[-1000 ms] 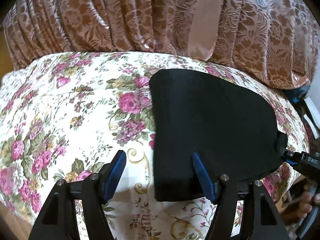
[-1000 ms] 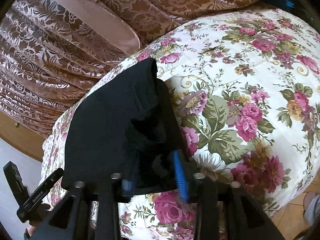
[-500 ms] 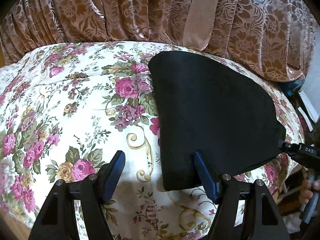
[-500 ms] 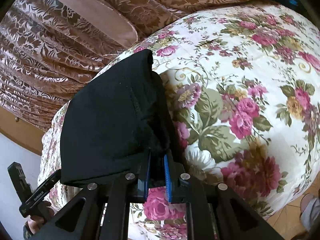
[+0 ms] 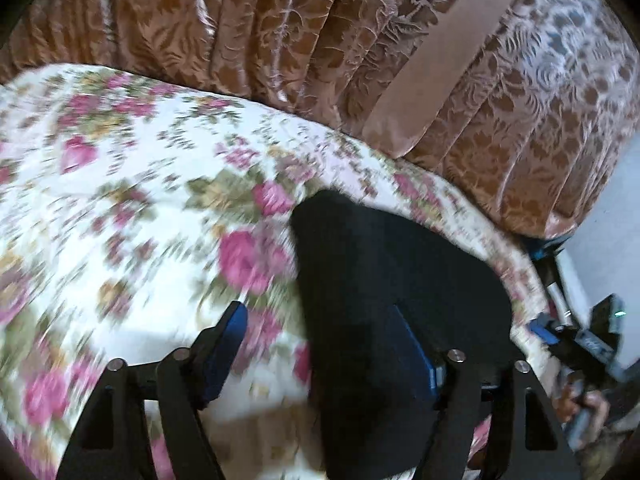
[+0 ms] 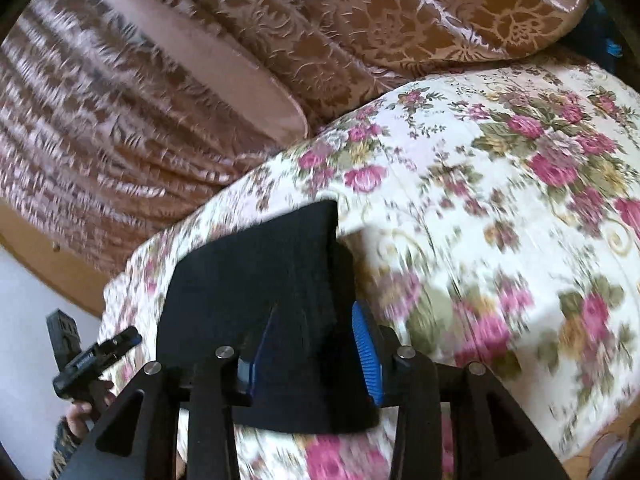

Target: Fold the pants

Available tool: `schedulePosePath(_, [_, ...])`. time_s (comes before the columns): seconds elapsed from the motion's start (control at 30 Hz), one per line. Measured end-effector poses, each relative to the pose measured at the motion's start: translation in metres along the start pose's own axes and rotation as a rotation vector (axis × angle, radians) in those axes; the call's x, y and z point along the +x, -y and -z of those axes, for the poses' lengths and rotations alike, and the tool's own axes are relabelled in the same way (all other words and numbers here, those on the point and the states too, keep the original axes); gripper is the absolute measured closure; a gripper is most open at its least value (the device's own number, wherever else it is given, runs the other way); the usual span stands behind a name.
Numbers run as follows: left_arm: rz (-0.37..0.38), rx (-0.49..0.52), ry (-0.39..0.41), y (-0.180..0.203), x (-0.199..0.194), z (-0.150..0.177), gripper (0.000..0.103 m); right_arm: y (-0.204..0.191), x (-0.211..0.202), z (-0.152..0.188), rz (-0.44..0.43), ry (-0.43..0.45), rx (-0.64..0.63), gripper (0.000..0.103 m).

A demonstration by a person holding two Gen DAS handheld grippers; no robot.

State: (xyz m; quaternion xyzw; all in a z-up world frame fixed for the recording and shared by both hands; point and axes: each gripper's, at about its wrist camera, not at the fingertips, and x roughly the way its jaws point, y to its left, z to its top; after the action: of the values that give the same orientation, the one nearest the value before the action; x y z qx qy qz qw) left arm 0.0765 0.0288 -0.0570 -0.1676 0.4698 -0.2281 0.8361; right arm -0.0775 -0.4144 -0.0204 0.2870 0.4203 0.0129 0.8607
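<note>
Bedspread: a big cream spread [image 5: 132,216] covered in pink roses fills both views, blurred by motion.
Curtain-like drape: brown and gold brocade fabric [image 5: 256,40] gathers in folds along the far side of the spread, with a plain pink band [image 5: 436,60] running down it.
Pants: black and folded into a compact flat block [image 6: 260,280], they lie on the spread close to its near edge, the far corner pointing toward the drape; in the left wrist view the same block [image 5: 384,304] sits on the right side.
Left gripper: [image 5: 320,344] fingers spread wide, the left blue pad [image 5: 226,344] over bare flowered cloth, the right one over the black fabric, gripping nothing.
Right gripper: [image 6: 314,350] fingers parted, both blue pads [image 6: 366,344] over the near end of the pants, nothing pinched between them.
</note>
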Motion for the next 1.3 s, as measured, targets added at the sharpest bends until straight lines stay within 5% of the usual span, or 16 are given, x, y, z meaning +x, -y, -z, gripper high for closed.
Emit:
schedulePosePath(0.2, [0.168, -0.105, -0.121, -0.023, 0.063, -0.054, 0.013, 0.003, 0.052, -0.033, -0.013, -0.056, 0.089, 0.064])
schedulePosePath(0.3, [0.182, -0.127, -0.2, -0.029, 0.098, -0.062, 0.015, 0.003, 0.067, -0.034, -0.003, -0.086, 0.086, 0.064])
schedulePosePath(0.43, [0.274, -0.161, -0.299, -0.024, 0.127, -0.066, 0.03, 0.004, 0.078, -0.029, -0.013, -0.116, 0.068, 0.064])
schedulePosePath(0.47, [0.25, -0.131, -0.288, -0.018, 0.127, -0.068, 0.034, 0.004, 0.08, -0.028, -0.008, -0.12, 0.058, 0.064])
schedulePosePath(0.53, [0.217, -0.041, -0.233, -0.004, 0.119, -0.066, 0.062, 0.004, 0.083, -0.024, 0.003, -0.126, 0.044, 0.064])
schedulePosePath(0.6, [0.146, 0.095, -0.147, 0.017, 0.101, -0.057, 0.069, 0.004, 0.087, -0.022, 0.002, -0.131, 0.034, 0.066])
schedulePosePath(0.7, [-0.106, 0.396, -0.015, 0.059, 0.084, -0.031, 0.07, 0.004, 0.09, -0.018, 0.009, -0.128, 0.015, 0.066])
schedulePosePath(0.77, [-0.162, 0.409, -0.036, 0.06, 0.095, -0.025, 0.07, 0.005, 0.093, -0.016, 0.019, -0.13, 0.018, 0.066])
schedulePosePath(0.87, [-0.086, 0.24, -0.066, 0.032, 0.101, -0.034, 0.061, 0.005, 0.094, -0.015, 0.006, -0.131, 0.017, 0.066])
schedulePosePath(0.93, [-0.011, 0.167, -0.064, 0.018, 0.091, -0.038, 0.045, 0.004, 0.09, -0.015, -0.002, -0.136, 0.005, 0.064])
schedulePosePath(1.03, [0.086, 0.108, -0.079, 0.005, 0.076, -0.03, 0.029, 0.007, 0.087, -0.014, -0.026, -0.183, -0.012, 0.042])
schedulePosePath(1.3, [0.254, 0.03, -0.162, -0.007, 0.064, 0.006, 0.02, 0.021, 0.084, 0.003, -0.128, -0.258, 0.021, 0.035])
